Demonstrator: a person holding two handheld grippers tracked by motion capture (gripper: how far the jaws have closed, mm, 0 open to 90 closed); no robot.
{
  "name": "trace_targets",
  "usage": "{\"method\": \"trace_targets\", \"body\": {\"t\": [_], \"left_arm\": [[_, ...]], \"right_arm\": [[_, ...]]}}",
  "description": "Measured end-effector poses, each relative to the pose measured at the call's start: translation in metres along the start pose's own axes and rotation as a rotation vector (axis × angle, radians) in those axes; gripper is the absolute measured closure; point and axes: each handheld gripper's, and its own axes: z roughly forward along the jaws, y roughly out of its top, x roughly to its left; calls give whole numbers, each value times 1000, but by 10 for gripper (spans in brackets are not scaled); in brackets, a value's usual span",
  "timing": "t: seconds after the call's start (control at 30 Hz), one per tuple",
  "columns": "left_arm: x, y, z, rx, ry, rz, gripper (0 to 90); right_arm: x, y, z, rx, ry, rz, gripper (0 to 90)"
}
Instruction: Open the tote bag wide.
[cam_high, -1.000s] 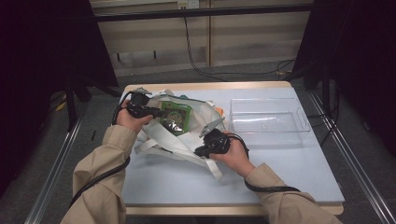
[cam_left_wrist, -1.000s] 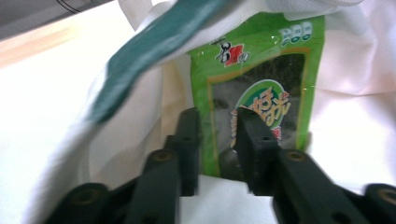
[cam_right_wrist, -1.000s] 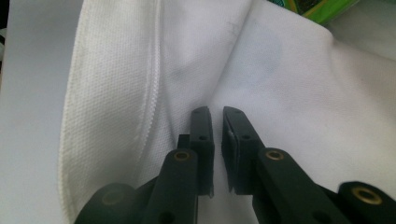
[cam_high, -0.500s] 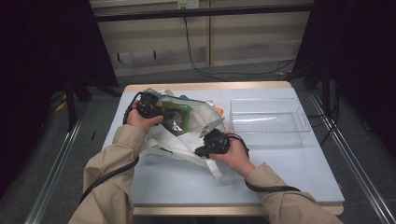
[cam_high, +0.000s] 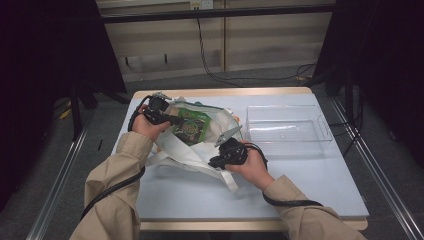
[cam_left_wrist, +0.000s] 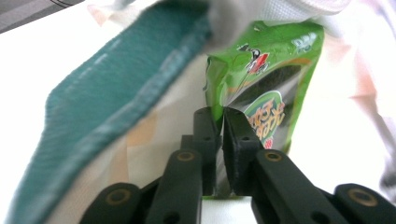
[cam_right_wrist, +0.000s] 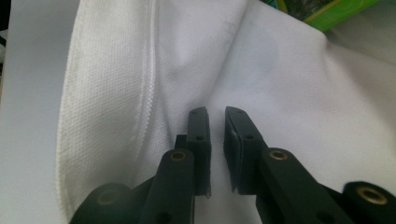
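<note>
The right gripper (cam_high: 220, 161), at the bag's (cam_high: 210, 157) near side, is holding its jaws almost together on a fold of white cloth, pinning the mouth open. Farther in, the left gripper (cam_left_wrist: 219, 119) has just been closing and is now clamping the green packet's (cam_left_wrist: 266, 88) edge inside the bag. Pull slowly and straight out, keeping the cloth pinned, then carry it toward the tray (cam_high: 287, 131) beyond.
</note>
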Motion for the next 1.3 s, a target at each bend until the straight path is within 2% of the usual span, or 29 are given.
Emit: {"method": "trace_targets", "body": {"t": [0.03, 0.07, 0.1, 0.17, 0.23, 0.27, 0.33, 0.4, 0.43, 0.6, 0.7, 0.73, 0.83, 0.9, 0.97, 1.17, 1.2, 1.23, 1.27, 1.3], "left_arm": [[1, -1, -3, 13, -6, 28, 864], [-1, -2, -4, 6, -4, 15, 867], [0, -3, -6, 14, -6, 35, 869], [-2, -5, -7, -6, -12, 20, 870], [-1, -6, -9, 11, -13, 52, 872], [-3, -7, -9, -6, -14, 39, 873], [-4, -7, -11, -1, -17, 55, 873], [-7, -8, -13, -5, -19, 53, 872], [-9, -8, -15, 6, -17, 74, 872], [-13, -10, -18, 4, -22, 73, 872], [-13, -11, -19, 0, -41, 91, 871], [-14, -11, -19, -13, -39, 85, 871], [-16, -11, -21, 1, -47, 108, 870], [-18, -11, -21, -5, -40, 113, 869], [-18, -11, -22, -6, -46, 108, 867], [-20, -15, -25, -3, -61, 119, 863], [-22, -16, -25, -11, -52, 107, 862], [-22, -16, -26, -2, -58, 116, 861], [-23, -17, -26, -16, -54, 110, 861], [-23, -17, -26, -12, -56, 120, 860]], "right_arm": [[0, 1, -2, 2, -10, 9, 768], [-2, 2, -4, -5, -9, 15, 760], [-2, 3, -6, -10, -15, 28, 750], [-5, 6, -11, -13, -32, 21, 715], [-8, 9, -16, -20, -48, 34, 683], [-10, 10, -19, -23, -60, 39, 668], [-15, 14, -23, -39, -76, 54, 630], [-21, 17, -27, -55, -81, 76, 601], [-24, 19, -29, -62, -91, 79, 594], [-39, 32, -34, -82, -109, 98, 553], [-45, 36, -36, -85, -129, 109, 535], [-47, 37, -36, -94, -127, 109, 529], [-50, 40, -35, -94, -127, 119, 510], [-51, 42, -34, -89, -131, 100, 488], [-53, 44, -31, -91, -136, 108, 468], [-51, 49, -27, -103, -125, 94, 437], [-51, 49, -27, -99, -126, 95, 436], [-51, 49, -26, -98, -119, 101, 444], [-52, 50, -26, -100, -118, 92, 451], [-54, 51, -26, -112, -114, 82, 456]]}}
